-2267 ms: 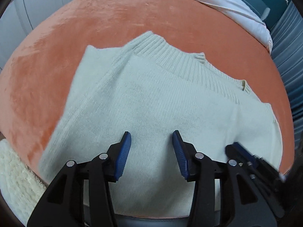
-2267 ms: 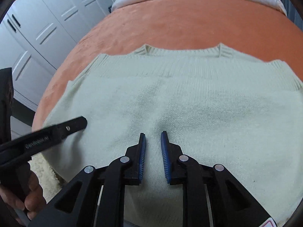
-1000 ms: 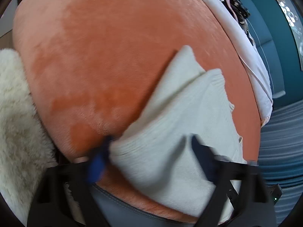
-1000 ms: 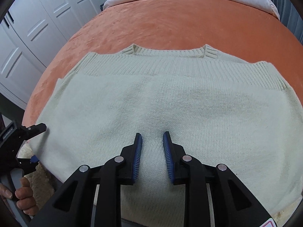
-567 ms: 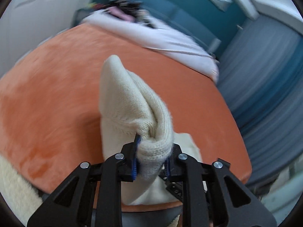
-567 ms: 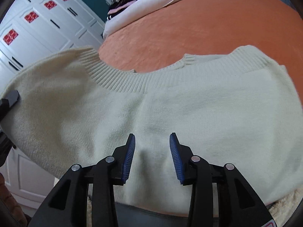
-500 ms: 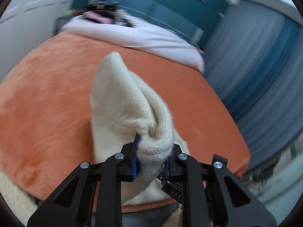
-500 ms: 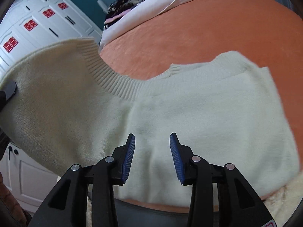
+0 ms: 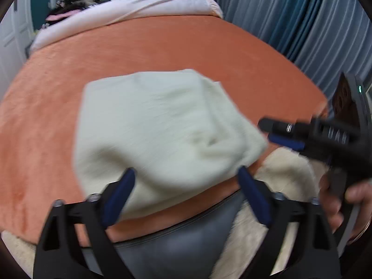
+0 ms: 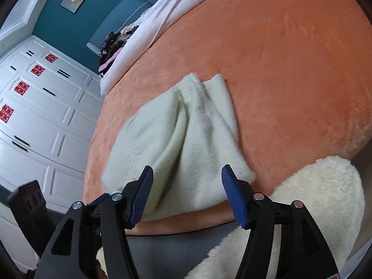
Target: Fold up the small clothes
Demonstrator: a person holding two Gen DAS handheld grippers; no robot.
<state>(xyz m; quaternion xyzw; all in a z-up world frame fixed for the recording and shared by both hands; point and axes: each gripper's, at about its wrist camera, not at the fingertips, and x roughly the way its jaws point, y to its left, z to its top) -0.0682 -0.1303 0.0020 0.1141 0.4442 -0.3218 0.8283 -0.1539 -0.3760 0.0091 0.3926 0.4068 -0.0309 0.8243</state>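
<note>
Folded sweater [image 9: 162,125] on bed just ahead of both opening, empty grippers: left [image 9: 186,195], right [image 10: 187,193].

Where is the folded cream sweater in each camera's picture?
Left wrist view: the cream sweater lies in the middle, on the orange blanket, just beyond the opening left gripper.
Right wrist view: the sweater lies at centre, slightly left, ahead of the opening right gripper; nothing is between its jaws.
Shared landmark: the fluffy white rug at the bed's near edge, to the sweater's right.
</note>
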